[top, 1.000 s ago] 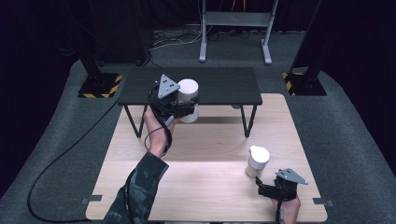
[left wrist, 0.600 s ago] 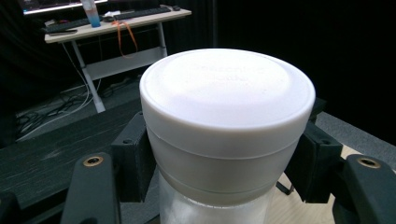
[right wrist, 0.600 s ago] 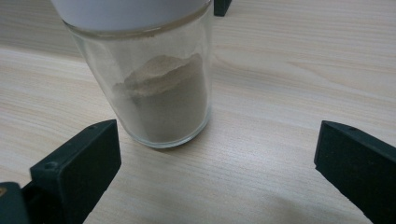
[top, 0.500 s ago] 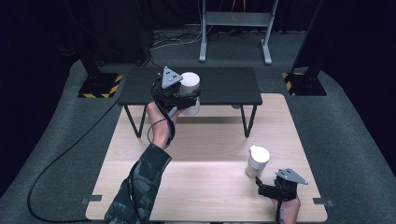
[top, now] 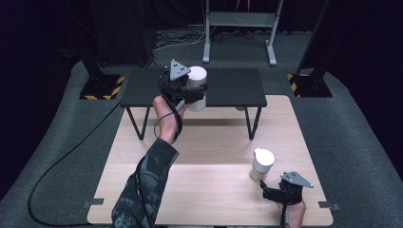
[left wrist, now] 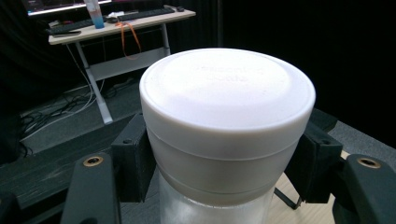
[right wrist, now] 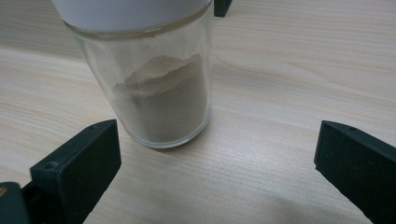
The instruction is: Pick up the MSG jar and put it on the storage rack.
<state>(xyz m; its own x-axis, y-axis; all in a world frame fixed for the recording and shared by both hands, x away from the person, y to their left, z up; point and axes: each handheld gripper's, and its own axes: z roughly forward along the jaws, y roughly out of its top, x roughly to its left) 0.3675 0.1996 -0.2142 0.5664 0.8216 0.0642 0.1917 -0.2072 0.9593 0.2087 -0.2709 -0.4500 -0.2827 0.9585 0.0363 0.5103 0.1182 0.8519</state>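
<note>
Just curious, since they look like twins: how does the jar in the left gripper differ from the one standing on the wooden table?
The held jar is clamped between the left gripper fingers above the black shelf; the table jar stands free before the open right gripper. Both have white lids and glass bodies.

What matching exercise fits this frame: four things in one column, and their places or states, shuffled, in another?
Things:
1. left gripper
2. right gripper
3. jar with powder
4. black shelf

Places or states:
A. stands on the wooden table, free of any jaws
B. stands across the table's far end
C. open, just behind a jar
D. shut on a white-lidded jar

Pairs: 1-D, 2-C, 3-A, 4-B
</note>
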